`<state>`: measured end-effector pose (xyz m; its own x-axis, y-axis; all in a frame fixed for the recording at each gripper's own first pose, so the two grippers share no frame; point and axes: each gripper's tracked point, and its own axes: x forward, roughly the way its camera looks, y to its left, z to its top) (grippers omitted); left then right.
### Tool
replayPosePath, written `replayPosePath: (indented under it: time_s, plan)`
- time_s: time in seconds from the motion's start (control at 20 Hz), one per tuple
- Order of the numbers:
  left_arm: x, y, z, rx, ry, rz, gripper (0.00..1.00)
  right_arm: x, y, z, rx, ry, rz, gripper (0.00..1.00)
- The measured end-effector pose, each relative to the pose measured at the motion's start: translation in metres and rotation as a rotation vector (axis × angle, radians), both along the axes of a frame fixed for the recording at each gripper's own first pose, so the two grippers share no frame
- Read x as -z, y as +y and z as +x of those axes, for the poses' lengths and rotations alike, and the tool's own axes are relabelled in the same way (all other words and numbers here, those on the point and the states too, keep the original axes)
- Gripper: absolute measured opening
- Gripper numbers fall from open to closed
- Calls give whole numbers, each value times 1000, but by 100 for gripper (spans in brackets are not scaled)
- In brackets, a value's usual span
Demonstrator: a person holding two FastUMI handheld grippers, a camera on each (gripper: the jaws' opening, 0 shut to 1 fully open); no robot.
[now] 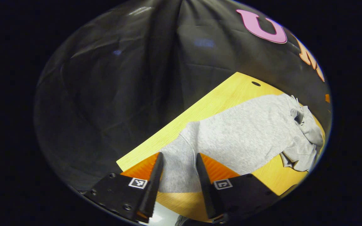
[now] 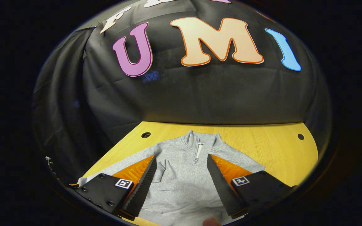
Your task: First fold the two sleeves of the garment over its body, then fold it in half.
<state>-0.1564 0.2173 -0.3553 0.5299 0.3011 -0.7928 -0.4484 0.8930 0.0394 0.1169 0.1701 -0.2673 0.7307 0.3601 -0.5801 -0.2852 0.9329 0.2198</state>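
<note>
Both sleeves already seem folded over the grey garment on the table, leaving the halving; above it, left gripper and right gripper hover with jaws wide, holding nothing.

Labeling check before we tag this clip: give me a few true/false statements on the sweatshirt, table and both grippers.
1. The sweatshirt is grey with a short zip at the collar. True.
2. It lies on a yellow wooden table. True.
3. The right gripper is shut on the collar. False: its fingers stand apart over the sweatshirt's body and pinch nothing.
4. The left gripper is open, with grey fabric showing between its fingers. True.
5. The sweatshirt is already folded in half. False: in the right gripper view it lies spread with the collar and front showing.
6. The table has no holes. False: small dark holes show near its far corners.
</note>
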Motion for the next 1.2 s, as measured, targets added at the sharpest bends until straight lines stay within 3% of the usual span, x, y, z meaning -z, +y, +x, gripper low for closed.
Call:
replayPosePath:
  time_s: [0.05, 0.1, 0.15, 0.25, 0.6, 1.0, 1.2]
  plan:
    - [3, -12, 5, 12, 13, -5, 45, 1, -5, -1, 2, 0, -2, 99]
    - [6, -20, 10, 26, 21, -15, 37, 1, -9, -1, 6, 4, -3, 99]
    - [7, -24, 11, 26, 44, -17, 15, 0, -14, -2, 12, 7, -3, 99]
    - [5, -24, 15, 21, 69, -15, 0, -1, -27, -3, 30, 3, 2, 99]
    - [-46, -28, 77, 37, -59, -50, 0, -10, -77, -14, 85, -23, -23, 99]
    - [-104, -71, 168, 155, -187, -38, 0, -17, -129, -35, 143, -37, -37, 99]
    - [-121, -106, 204, 253, -220, -20, 0, -25, -159, -46, 182, -52, -54, 99]
